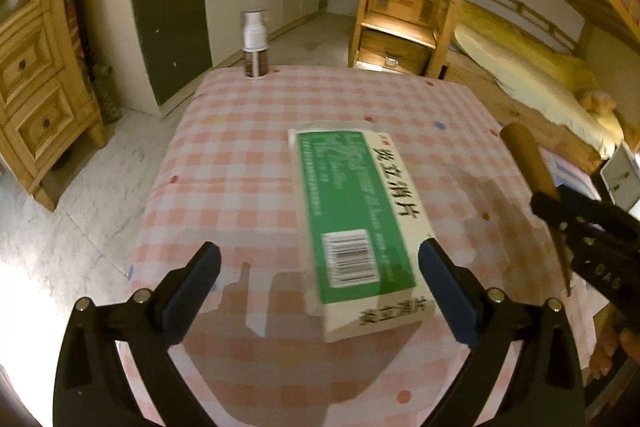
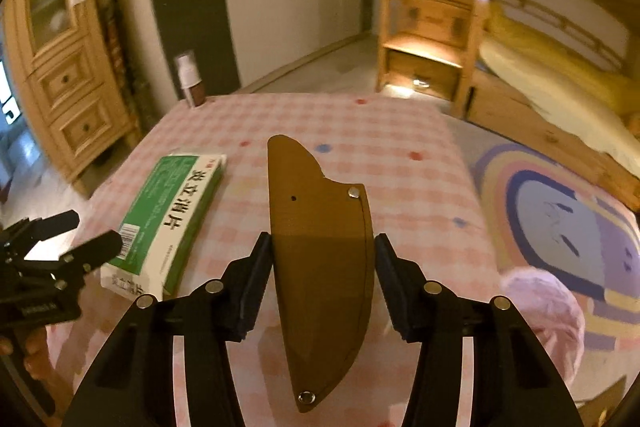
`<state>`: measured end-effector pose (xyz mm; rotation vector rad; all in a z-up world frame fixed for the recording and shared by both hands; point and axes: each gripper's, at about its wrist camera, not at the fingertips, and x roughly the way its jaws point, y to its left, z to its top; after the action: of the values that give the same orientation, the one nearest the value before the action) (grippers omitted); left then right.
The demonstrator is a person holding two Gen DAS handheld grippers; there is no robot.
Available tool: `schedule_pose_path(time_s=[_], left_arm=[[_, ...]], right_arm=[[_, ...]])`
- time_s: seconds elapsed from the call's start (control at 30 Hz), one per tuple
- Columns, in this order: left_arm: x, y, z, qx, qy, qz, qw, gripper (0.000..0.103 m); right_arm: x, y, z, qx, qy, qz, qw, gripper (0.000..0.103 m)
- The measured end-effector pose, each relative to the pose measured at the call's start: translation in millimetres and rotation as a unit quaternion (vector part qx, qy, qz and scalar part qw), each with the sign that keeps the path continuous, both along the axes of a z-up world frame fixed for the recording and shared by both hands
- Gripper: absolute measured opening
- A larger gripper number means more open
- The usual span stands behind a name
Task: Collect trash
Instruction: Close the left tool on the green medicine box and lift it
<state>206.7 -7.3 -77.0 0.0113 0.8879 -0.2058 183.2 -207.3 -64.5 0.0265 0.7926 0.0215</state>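
Observation:
A green and white medicine box [image 1: 356, 223] lies on the pink checked tablecloth [image 1: 248, 155]. My left gripper [image 1: 320, 259] is open, its fingers on either side of the box's near end, the right finger close to its edge. In the right wrist view the box [image 2: 168, 219] lies to the left. My right gripper [image 2: 323, 247] is shut on a brown leather knife sheath [image 2: 320, 251] and holds it above the table. The sheath and the right gripper also show at the right edge of the left wrist view [image 1: 532, 163]. A spray bottle [image 1: 255, 45] stands at the table's far left corner.
A wooden cabinet [image 1: 36, 87] stands to the left. A wooden bunk bed with stair drawers [image 1: 404, 15] stands behind and to the right. A colourful rug [image 2: 568, 227] lies on the floor to the right of the table. A pink fluffy thing [image 2: 548, 311] is by the table's right edge.

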Motion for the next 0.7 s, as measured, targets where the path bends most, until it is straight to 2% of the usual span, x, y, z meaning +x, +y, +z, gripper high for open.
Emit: schedule_pose_path(time_s=[0.23, 0.5, 0.7], left_arm=[[6, -33, -4, 0.026, 0.005, -0.003, 0.9996, 0.096], [20, -66, -14, 0.094, 0.010, 0.009, 0.9955, 0.096], [30, -69, -23, 0.102, 0.033, 0.024, 0.9940, 0.096]], right_arm=[[-12, -20, -2, -0.005, 0.002, -0.026, 1.000, 0.052], [-20, -46, -5, 0.005, 0.007, -0.047, 0.999, 0.052], [-24, -60, -7, 0.006, 0.010, -0.054, 0.998, 0.052]])
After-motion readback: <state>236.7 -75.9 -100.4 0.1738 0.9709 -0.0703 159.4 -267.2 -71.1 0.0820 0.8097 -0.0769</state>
